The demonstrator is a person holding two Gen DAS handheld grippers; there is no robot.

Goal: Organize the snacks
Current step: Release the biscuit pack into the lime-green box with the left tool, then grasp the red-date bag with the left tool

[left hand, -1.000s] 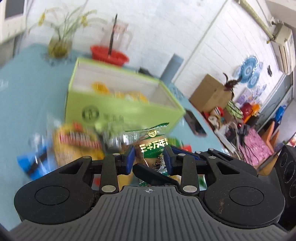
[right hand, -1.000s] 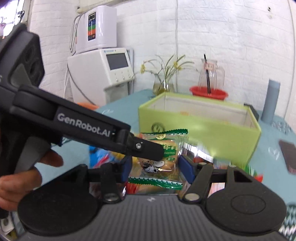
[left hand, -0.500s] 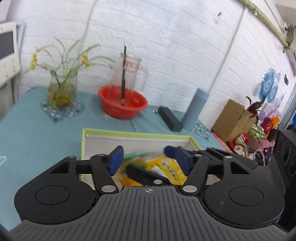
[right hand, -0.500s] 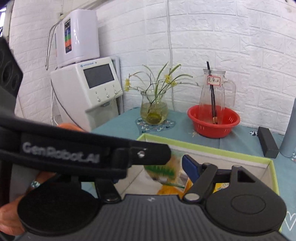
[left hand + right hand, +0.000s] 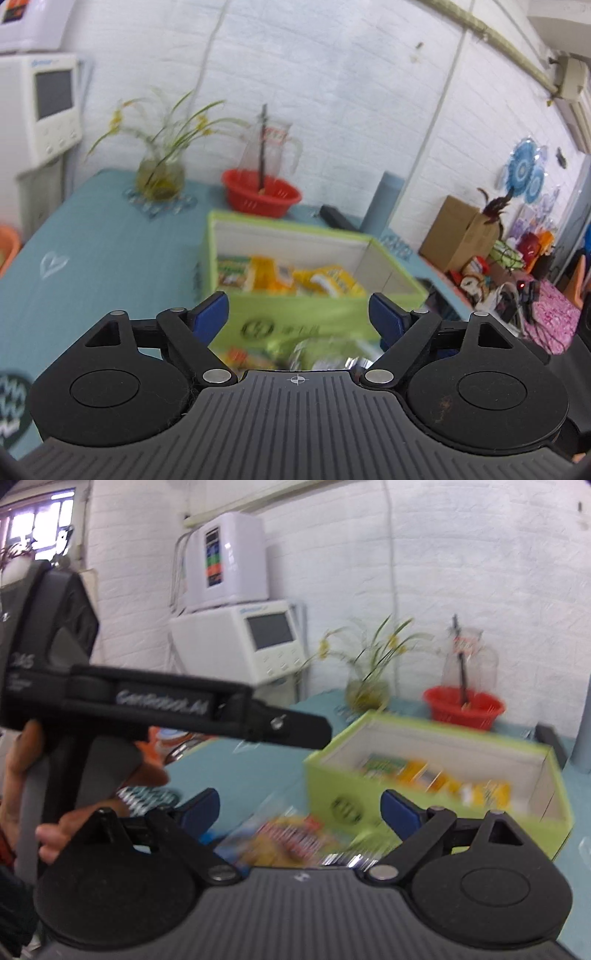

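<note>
Opening wide with nothing between them, both the left gripper [image 5: 298, 314] and right gripper [image 5: 300, 810] risk shoving the blurred loose packets [image 5: 291, 840] against the green box [image 5: 295, 317] on a careless reach.

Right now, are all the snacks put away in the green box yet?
Not yet. Several yellow and green packets already lie inside the green box. The left gripper and right gripper are both opening with nothing between their jaws. Still left: the loose snack packets lying on the table in front of the box.
</note>
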